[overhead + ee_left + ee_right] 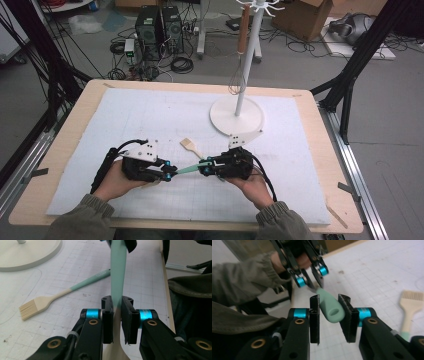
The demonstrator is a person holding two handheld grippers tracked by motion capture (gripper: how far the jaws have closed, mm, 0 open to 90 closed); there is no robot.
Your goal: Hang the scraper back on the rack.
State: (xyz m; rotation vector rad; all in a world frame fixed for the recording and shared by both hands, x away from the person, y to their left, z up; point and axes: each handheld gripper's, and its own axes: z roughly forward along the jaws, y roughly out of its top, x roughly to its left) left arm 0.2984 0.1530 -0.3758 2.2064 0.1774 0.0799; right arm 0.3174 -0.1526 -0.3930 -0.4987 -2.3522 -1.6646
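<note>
A utensil with a mint-green handle (pixel 187 170) and a cream lower part spans the gap between my two grippers, held above the white mat (pixel 150 115). My left gripper (pixel 170 173) is shut on it where green meets cream (pixel 117 272); in its own view the left gripper (pixel 117 315) has both pads flat against it. My right gripper (pixel 204 167) holds the rounded handle end (pixel 330 308). In its own view the right gripper (pixel 329 312) has both pads touching that end. The left gripper (pixel 312 277) shows beyond it.
A pastry brush (pixel 191 146) with a mint and cream handle lies on the mat just behind the grippers, also seen as brush (pixel 50 298) and brush (pixel 410 305). A white stand's round base (pixel 236 117) sits at the back right, a whisk (pixel 235 82) hanging from it.
</note>
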